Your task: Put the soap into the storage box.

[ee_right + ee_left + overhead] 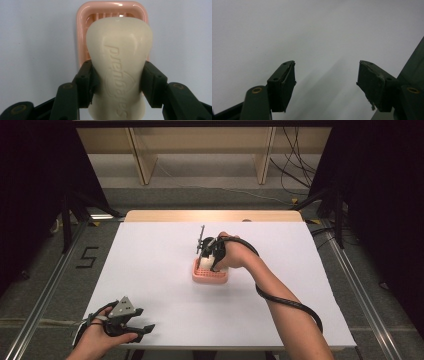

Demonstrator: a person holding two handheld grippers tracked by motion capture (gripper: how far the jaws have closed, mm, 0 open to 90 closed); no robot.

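Right gripper (pixel 117 82): we clamp the soap bar (pixel 119 57) above the pink soap dish (pixel 82 30), mid-table.
Left gripper (pixel 325 82): jaws open, empty, near front-left corner.
Tip: we lower level, centred, then release.

Soap (pixel 119 65) sits clamped in right gripper (pixel 117 82), directly over dish (pixel 82 30), mid-table (pixel 150 250). Left gripper (pixel 131 330) at near-left table edge, well apart from dish, nothing between its jaws.
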